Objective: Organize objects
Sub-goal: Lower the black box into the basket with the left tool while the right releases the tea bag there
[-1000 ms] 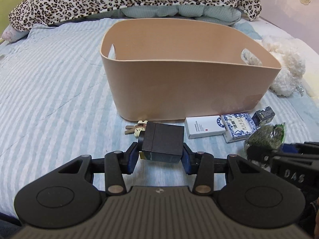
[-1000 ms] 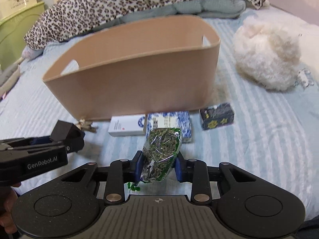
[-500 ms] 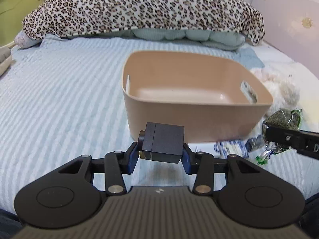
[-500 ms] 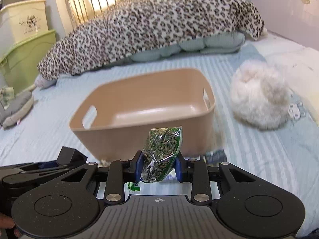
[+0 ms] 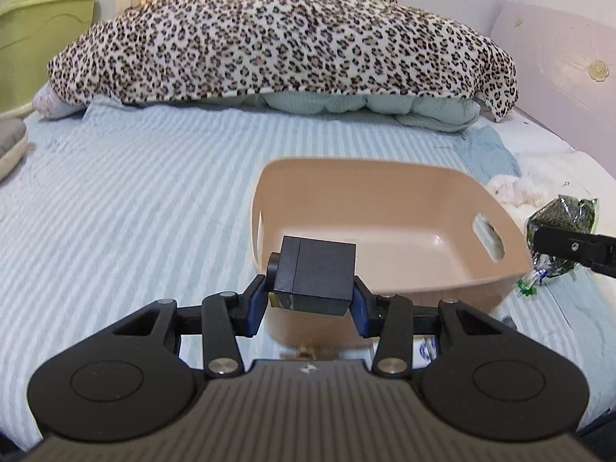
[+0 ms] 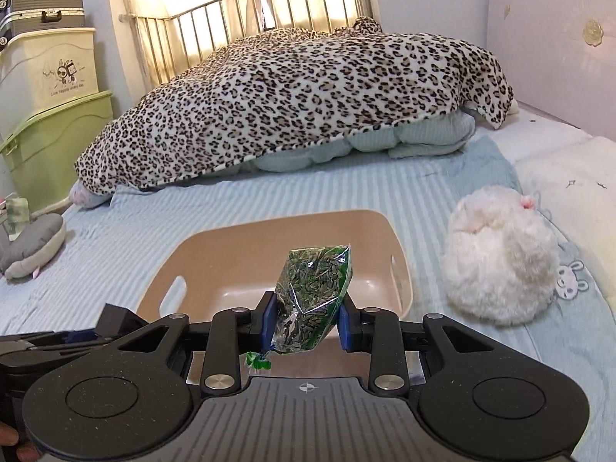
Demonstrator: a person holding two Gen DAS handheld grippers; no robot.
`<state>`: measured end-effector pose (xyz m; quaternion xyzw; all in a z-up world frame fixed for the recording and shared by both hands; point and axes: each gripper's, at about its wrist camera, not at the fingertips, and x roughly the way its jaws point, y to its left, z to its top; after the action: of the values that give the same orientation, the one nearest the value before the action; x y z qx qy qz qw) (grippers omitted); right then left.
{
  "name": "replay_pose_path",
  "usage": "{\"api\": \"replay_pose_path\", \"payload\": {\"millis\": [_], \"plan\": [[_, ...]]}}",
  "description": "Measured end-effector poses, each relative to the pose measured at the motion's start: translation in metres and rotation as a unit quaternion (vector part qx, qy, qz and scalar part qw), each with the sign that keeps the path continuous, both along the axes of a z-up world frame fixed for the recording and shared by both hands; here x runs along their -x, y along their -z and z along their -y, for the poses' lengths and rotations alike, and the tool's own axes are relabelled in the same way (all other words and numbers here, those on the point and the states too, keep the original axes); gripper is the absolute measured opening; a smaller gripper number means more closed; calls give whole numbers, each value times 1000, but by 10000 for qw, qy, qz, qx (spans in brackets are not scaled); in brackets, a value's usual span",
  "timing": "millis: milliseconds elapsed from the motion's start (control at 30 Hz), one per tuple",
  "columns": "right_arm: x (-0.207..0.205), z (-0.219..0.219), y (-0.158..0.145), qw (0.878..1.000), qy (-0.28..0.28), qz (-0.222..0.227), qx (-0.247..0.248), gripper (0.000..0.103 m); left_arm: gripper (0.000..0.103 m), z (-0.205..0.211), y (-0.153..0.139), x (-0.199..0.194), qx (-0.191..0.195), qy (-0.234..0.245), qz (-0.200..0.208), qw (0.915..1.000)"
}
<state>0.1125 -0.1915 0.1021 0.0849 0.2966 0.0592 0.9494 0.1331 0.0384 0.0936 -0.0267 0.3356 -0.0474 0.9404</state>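
We see a bed (image 6: 269,200) with a blue striped sheet, a leopard blanket (image 6: 308,104) at its head and a metal headboard (image 6: 246,19) behind. A beige basket (image 5: 389,188) stands on the sheet. Our left hand-held gripper (image 5: 312,300) clamps a black box (image 5: 315,277) over its near rim; our right hand-held gripper (image 6: 306,325) clamps a green packet (image 6: 312,292). A white plush toy (image 6: 500,269) lies beside the basket.

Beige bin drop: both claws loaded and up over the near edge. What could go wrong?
1. The left claw pinches the black box tilted and low on its sides; it might twist out early.
2. The right claw grips only the lower part of the green bag; it could slip.
3. Both claws converge on one bin, so they could collide.
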Motion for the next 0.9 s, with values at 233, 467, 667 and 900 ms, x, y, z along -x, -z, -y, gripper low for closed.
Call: {"api": "replay_pose_path", "payload": {"millis": [233, 467, 667, 900], "plan": [[-26, 0, 0, 10000, -1, -34, -1, 30, 46, 11, -9, -30, -374, -28, 257, 9990], [-60, -8, 4, 9998, -25, -9, 191, 30, 46, 24, 1, -69, -567, -116, 176, 9982], [-84, -14, 26, 9993, -10, -198, 330, 30, 46, 34, 26, -102, -680, -88, -144, 9975], [-101, -15, 57, 9978, 121, -449, 463, 30, 46, 45, 58, -111, -1038, -16, -329, 9941]]}}
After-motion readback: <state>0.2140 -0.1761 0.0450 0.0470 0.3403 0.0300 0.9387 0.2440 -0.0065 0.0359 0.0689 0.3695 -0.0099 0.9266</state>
